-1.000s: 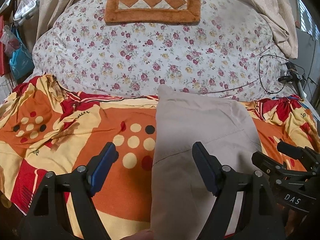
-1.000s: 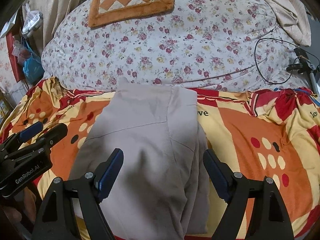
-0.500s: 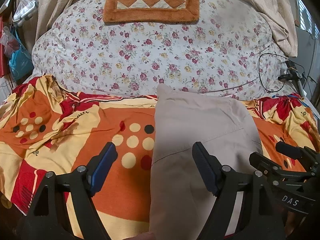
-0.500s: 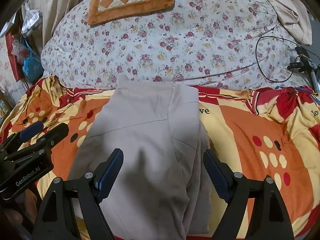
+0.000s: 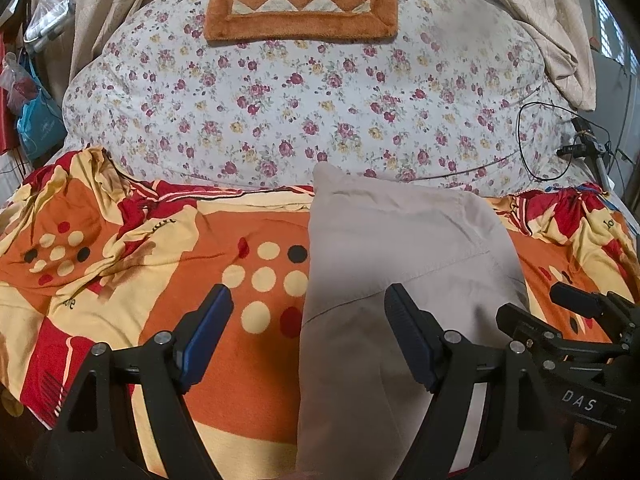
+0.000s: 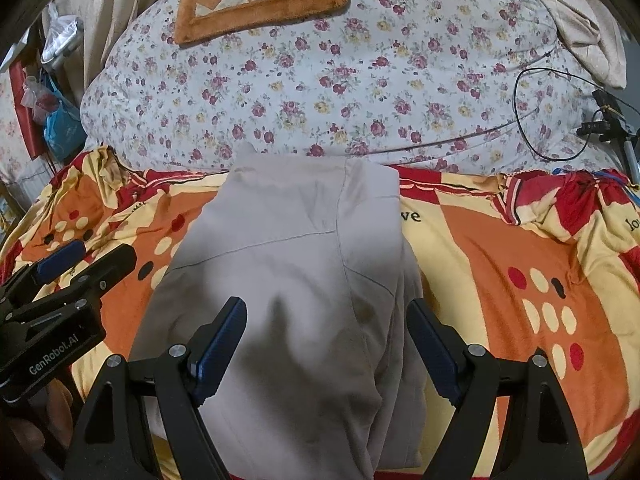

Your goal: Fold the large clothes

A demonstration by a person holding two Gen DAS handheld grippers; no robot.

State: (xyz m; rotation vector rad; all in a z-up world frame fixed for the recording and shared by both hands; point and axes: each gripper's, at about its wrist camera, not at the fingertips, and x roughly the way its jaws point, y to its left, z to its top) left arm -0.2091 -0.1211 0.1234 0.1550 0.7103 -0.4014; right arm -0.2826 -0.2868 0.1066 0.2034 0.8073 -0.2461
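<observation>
A beige garment (image 5: pixel 400 264), folded into a long narrow strip, lies lengthwise on an orange, red and yellow patterned bedsheet (image 5: pixel 160 264). It also shows in the right wrist view (image 6: pixel 288 280), with a layered edge on its right side. My left gripper (image 5: pixel 308 332) is open and empty, hovering over the garment's left edge. My right gripper (image 6: pixel 326 340) is open and empty, hovering over the garment's near middle. The right gripper also shows at the lower right of the left wrist view (image 5: pixel 576 320); the left gripper shows at the left of the right wrist view (image 6: pixel 60 264).
A large floral quilt (image 5: pixel 304 104) is piled behind the sheet, with an orange checkered mat (image 5: pixel 300 0) on top. A black cable (image 5: pixel 536 140) and a small stand (image 5: pixel 584 148) sit at the right. Plastic bags (image 5: pixel 36 120) hang at the left. Beige curtains (image 5: pixel 552 28) hang behind.
Both grippers have stayed open and almost still. The views have shifted only slightly; the garment has not moved.
</observation>
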